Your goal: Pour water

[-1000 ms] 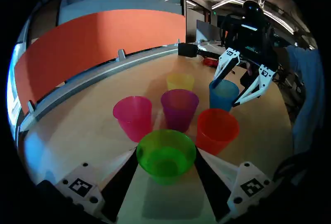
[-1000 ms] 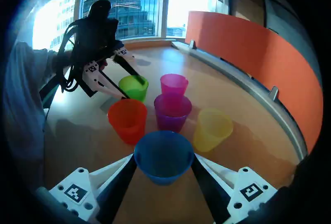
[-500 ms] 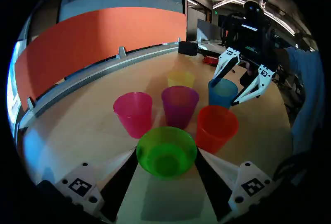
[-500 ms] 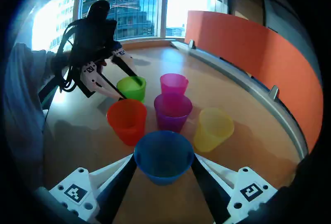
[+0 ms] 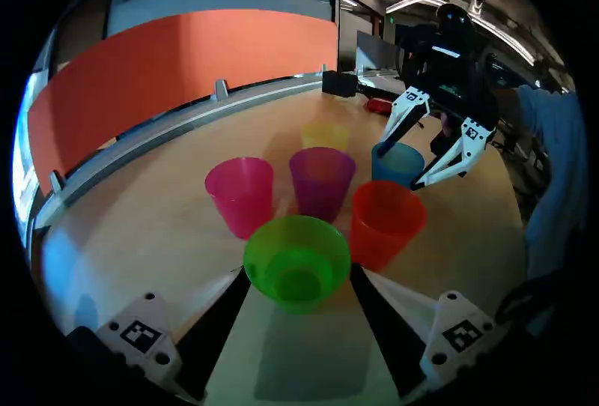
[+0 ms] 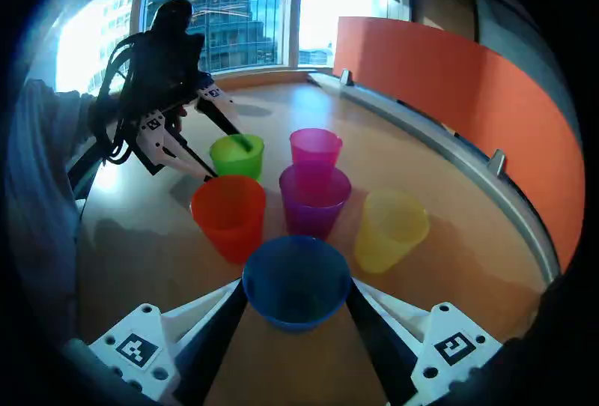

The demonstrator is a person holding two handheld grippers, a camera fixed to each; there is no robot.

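Six cups sit in a tight cluster mid-table (image 5: 142, 219), well apart from the railed edge by the orange panel (image 5: 172, 69).

L gripper (image 5: 297, 273) is clamped on the green cup (image 5: 297, 256), w/ a finger against each side. R gripper (image 6: 296, 290) is clamped the same way on the blue cup (image 6: 296, 275). In the left gripper view R sits across the cluster, fingers either side of blue. A shadow under green suggests it's off the table, but can't be sure. Same for blue.

Between the two held cups stand orange (image 5: 385, 219), purple (image 5: 322, 180), pink (image 5: 241, 195) and yellow (image 5: 324, 135). Yellow is nearest the far end of the table, and none of the four is touched.

Water: there's a darker disc low in green, poss. liquid, but I can't tell. Blue's contents are also unclear.

Step, as I read it: both cups are gripped and upright, and the pour hasn't begun. Which cup is the source isn't clear.

Next move prob. needs:
- One held cup raised clear of the neighbours' rims.
- Its lip brought over the receiving cup.
- A slow wrist roll so the stream lands inside.
- The other gripper keeping its cup level and steady.
- Care w/ orange and purple, which stand just beside both held cups.
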